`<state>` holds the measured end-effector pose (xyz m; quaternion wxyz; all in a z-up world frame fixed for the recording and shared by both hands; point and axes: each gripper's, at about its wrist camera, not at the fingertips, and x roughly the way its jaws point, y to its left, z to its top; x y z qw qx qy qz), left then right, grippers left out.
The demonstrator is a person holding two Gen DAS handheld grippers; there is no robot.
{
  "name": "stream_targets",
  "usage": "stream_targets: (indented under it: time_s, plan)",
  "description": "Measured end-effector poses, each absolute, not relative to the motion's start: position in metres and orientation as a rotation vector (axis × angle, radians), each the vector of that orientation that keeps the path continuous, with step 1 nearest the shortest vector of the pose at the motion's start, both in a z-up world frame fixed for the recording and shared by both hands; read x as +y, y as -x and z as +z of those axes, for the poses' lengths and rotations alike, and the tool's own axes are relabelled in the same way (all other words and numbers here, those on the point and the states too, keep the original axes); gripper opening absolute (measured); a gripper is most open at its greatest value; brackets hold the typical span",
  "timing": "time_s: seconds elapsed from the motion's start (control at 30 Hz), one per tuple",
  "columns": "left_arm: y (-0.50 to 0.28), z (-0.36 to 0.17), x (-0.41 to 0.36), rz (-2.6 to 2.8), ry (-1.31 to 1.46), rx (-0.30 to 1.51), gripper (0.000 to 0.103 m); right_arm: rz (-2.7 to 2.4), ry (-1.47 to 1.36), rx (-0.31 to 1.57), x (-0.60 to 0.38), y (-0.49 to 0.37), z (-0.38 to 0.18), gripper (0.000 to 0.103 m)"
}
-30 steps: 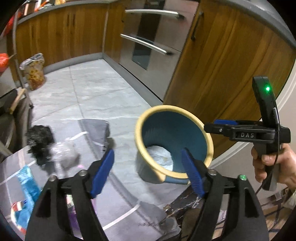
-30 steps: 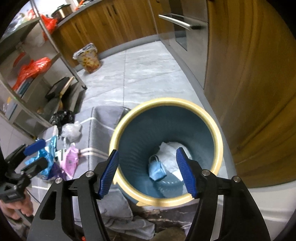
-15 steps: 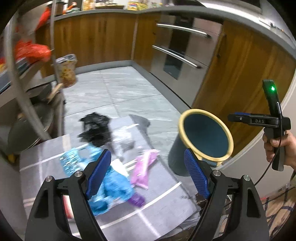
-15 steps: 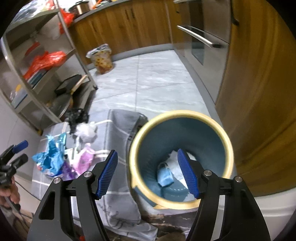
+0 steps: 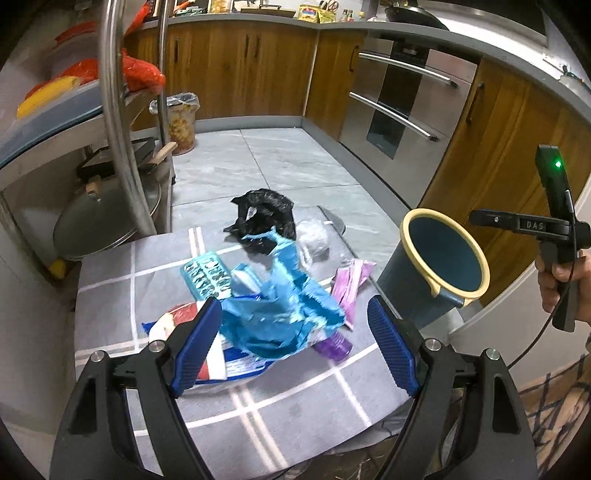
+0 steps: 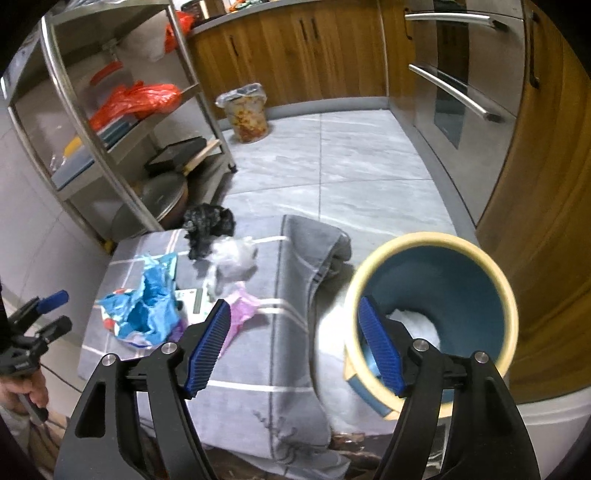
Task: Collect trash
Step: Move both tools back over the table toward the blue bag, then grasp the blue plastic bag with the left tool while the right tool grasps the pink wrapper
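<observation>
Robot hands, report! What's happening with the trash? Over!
Left gripper open over blue wrapper. Right gripper open, empty, beside bin. Nothing blocking.

Only one legible marking for you: "DAS" in pale letters on the black crossbar of the right gripper [image 5: 480, 218], seen from your left wrist view. A green light glows on the upright part above it, no text there. The blue wrapper [image 5: 280, 310] and the red-and-white packet [image 5: 173, 317] beneath it carry print, but it is crumpled and too small to read. Packets on the counter [image 5: 310, 13] show colour only, no readable words.
</observation>
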<state>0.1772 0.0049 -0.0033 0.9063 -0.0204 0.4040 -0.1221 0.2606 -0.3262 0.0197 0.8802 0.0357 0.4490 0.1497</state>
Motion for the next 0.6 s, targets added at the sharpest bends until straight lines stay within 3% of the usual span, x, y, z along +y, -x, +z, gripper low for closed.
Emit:
stream_targets:
  time_s: [0.5, 0.6]
  plan:
    - [-0.192, -0.048, -0.005, -0.241, -0.048, 0.929, 0.080, 0.354, -0.054, 1.002, -0.284, -0.258, -0.004, 0.078]
    - [-0.197, -0.052, -0.009, -0.235, -0.071, 0.936, 0.085, 0.360, -0.052, 1.019, -0.276, -0.262, -0.008, 0.079]
